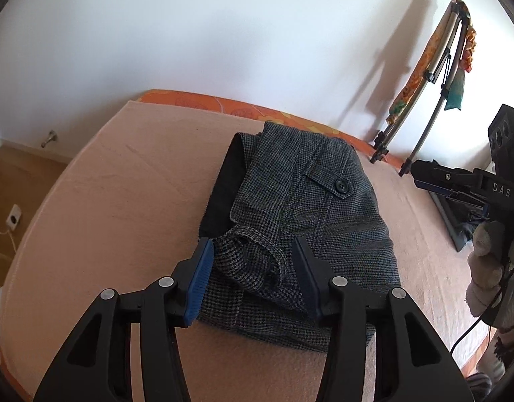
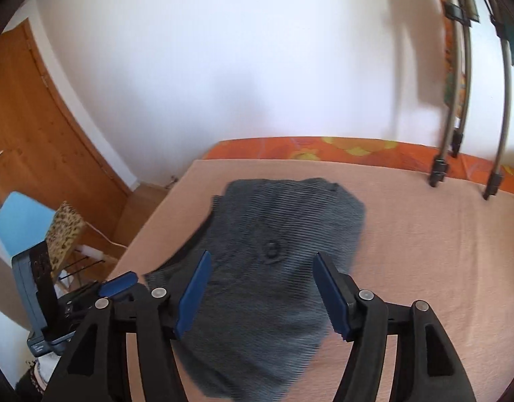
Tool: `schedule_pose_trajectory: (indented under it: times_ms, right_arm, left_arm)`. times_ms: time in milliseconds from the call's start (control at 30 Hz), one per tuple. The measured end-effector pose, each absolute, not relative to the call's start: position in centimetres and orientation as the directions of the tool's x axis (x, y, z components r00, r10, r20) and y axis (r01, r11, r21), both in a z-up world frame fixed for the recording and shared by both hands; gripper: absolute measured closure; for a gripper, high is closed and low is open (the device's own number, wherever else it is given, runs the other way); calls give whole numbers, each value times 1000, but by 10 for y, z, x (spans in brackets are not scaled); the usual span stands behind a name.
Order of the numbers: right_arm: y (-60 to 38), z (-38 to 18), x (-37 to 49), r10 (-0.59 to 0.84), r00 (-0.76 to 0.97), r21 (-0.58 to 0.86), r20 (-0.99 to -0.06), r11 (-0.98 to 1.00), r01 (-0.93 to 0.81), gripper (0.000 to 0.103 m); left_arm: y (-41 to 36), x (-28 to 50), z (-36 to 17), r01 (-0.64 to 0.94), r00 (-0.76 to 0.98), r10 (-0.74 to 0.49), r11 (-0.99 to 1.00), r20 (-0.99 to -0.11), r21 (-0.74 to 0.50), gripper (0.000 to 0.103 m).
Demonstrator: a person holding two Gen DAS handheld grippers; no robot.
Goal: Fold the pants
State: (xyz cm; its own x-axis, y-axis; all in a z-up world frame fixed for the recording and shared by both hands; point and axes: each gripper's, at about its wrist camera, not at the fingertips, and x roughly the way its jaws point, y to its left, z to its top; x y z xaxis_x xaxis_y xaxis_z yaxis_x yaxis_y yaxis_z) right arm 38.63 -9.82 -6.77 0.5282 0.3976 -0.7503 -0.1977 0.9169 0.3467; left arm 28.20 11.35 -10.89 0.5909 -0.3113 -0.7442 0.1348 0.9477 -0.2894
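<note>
The grey houndstooth pants (image 1: 307, 221) lie folded into a compact bundle on the peach bed cover (image 1: 116, 201), button pocket on top. My left gripper (image 1: 253, 261) is open, its jaws standing either side of a loose hem fold at the bundle's near edge, holding nothing. My right gripper (image 2: 262, 274) is open and empty above the pants (image 2: 267, 268), which look blurred in the right wrist view. The right gripper also shows at the right edge of the left wrist view (image 1: 457, 181).
An orange patterned sheet (image 1: 257, 110) edges the bed by the white wall. A drying rack (image 1: 434, 77) with cloths stands at the back right. A wooden door (image 2: 32, 127), a blue chair (image 2: 19, 224) and floor cables are to the left of the bed.
</note>
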Motion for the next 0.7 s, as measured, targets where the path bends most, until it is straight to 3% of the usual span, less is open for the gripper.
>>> schedule_pose_trajectory:
  times_ms: [300, 433, 567, 700]
  right_arm:
    - [-137, -97, 420, 399, 502, 411, -767, 907, -93, 33]
    - [-141, -123, 442, 412, 473, 447, -779, 894, -43, 33]
    - [-139, -146, 457, 459, 425, 501, -781, 865, -13, 33]
    - [-135, -157, 463, 493, 400, 535, -773, 845, -8, 30]
  left_arm:
    - [117, 291, -139, 80, 528, -254, 965, -811, -251, 55]
    - [119, 291, -141, 84, 524, -246, 968, -815, -238, 47]
    - [133, 287, -127, 48, 522, -295, 947, -801, -317, 46]
    - [154, 282, -125, -46, 474, -380, 890, -794, -453, 39]
